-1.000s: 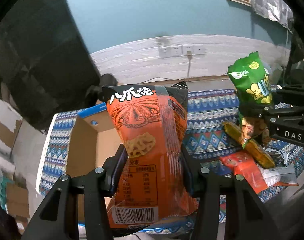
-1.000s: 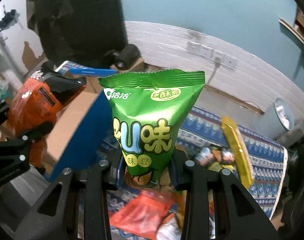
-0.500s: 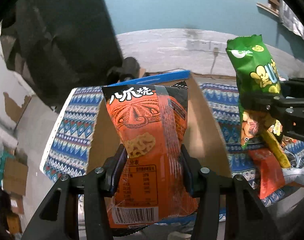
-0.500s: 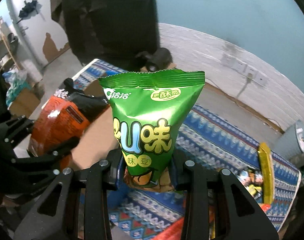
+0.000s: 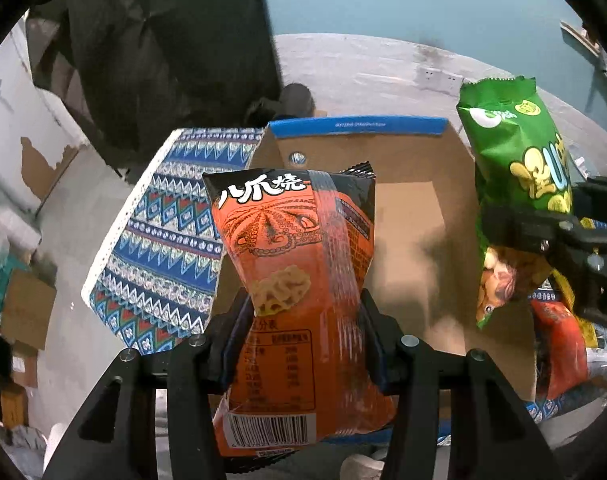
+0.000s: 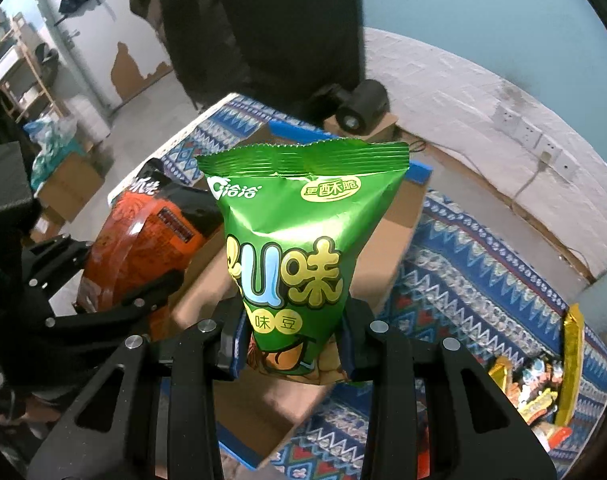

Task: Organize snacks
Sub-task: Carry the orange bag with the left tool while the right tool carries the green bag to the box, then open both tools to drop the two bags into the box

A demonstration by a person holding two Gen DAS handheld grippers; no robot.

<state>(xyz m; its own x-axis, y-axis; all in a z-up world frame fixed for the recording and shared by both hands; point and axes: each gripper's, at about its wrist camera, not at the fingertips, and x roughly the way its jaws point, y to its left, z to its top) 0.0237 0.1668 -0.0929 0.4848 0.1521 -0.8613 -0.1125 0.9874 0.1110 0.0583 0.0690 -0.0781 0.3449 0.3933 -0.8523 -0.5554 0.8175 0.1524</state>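
Brown cardboard forms the open box (image 5: 407, 240) that the coming move turns on. It lies ahead of and below both held packets, its blue-edged far wall at the back and its bare floor exposed.

The orange octopus-print snack bag (image 5: 299, 292) is clamped at its waist by the left hand-held gripper (image 5: 303, 336). It is held upright, long axis vertical, the sealed top up and the barcode end hanging low. Seen from the left wrist, this bag is carried over the box's left near part.

The green bean snack bag (image 6: 295, 264) is pinched near its lower end by the right hand-held gripper (image 6: 291, 344), also upright. From the left wrist it appears at the box's right wall, over or just beside that edge; which cannot be told.

Further snacks (image 6: 543, 384) are scattered on the patterned cloth of the tabletop (image 6: 475, 264), to the right of the box and well apart from both grippers.

Of the two, the left bag is judged nearer to a clean drop. A downward lowering is called for, with each bag probably tipped flat.
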